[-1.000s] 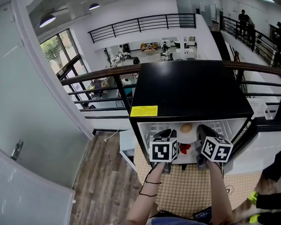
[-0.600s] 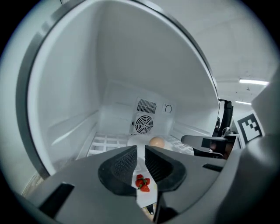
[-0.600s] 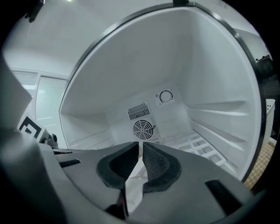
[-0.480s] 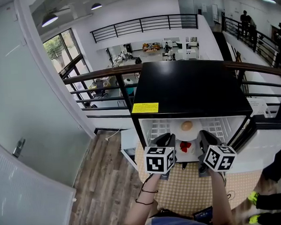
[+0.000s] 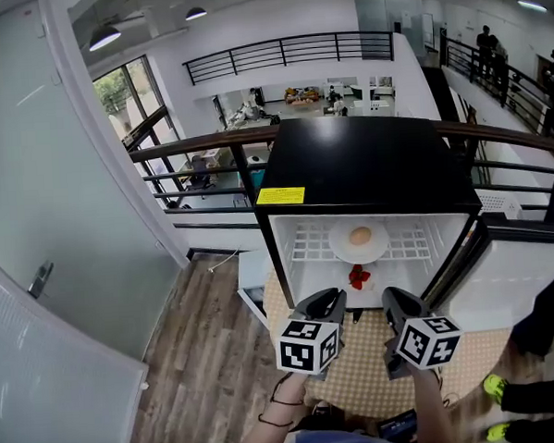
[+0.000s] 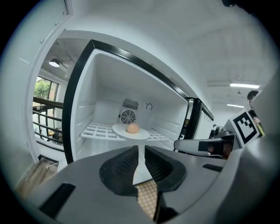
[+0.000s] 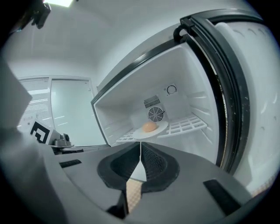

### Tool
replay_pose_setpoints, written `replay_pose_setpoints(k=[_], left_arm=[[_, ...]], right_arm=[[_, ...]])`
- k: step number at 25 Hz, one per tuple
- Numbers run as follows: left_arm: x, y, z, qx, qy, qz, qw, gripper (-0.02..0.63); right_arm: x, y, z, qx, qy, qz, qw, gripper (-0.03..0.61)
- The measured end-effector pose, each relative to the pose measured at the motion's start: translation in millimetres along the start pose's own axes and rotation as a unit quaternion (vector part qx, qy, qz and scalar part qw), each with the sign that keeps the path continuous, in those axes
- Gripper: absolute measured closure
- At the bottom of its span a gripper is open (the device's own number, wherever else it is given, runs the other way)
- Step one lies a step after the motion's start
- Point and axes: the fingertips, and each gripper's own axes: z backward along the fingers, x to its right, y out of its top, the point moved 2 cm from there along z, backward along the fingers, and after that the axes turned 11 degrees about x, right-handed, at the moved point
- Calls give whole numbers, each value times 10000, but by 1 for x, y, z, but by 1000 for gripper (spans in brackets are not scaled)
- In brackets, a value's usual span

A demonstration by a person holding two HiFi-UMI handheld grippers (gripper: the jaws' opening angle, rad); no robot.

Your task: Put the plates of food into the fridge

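Both tools have drawn back out of the mini fridge (image 5: 367, 165) since the earlier frame. The white plate (image 5: 359, 242) that was between them now sits alone on the wire shelf (image 5: 306, 247) in the upper part of the cabinet, roughly centred and level. A round tan piece of food (image 5: 360, 236) rests in its middle.

The left tool (image 5: 329, 298) is out in front of the opening over the checked mat (image 5: 359, 378). Its pads stand slightly apart with nothing between them, so it is released and empty. The right tool (image 5: 397, 299) is beside it, also clear of the fridge. Its pads are drawn together at the tips on nothing. Neither touches the plate.

Something red (image 5: 359, 276) lies lower down in the fridge, below the shelf. Whether it has its own plate I cannot tell. The fridge door (image 5: 502, 278) stands open to the right.

The plate looks like glazed ceramic, so it is probably stiff, smooth enough to slip in rubber pads, and likely to chip if knocked on the shelf wires. It is probably light to moderate in weight. The round food looks loose and could roll off if the plate tilts. If the plate needs shifting, the rim is the place to pinch. One tool on each opposite edge would keep it flat and away from the food. On the open grid, lifting it clear should be safer than dragging it.
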Motion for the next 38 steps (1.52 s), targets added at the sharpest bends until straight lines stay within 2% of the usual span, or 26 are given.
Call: replay_pose_setpoints(k=[5,11,17,22,27,33,38], left_arm=[[29,-25,39,-29,-80,57,9999,563],[68,-54,93,76,-22,320,9995,563],[95,-77,141,-14,105,278,9996,563],[110,-85,177,18,209,314,9993,564],[123,-85,209,71,109,220,9997,565],[130,-87,265,177,-73,84,9998,565],[136,-101,348,227,-173,172,9994,565]], right_arm=[[-15,-28,45,-222,179,-32,9996,557],[-31,-59,101,-480,442,-57,9979,557],[-51,-79,144,-570,697,-89,9959,557],[-69,-88,172,-538,861,-78,9948,557],[-89,-98,195,-512,912,-145,9944,557],[-134,-117,223,-383,972,-256,9942,557],[-192,-147,269,-360,931,-289,9946,557]])
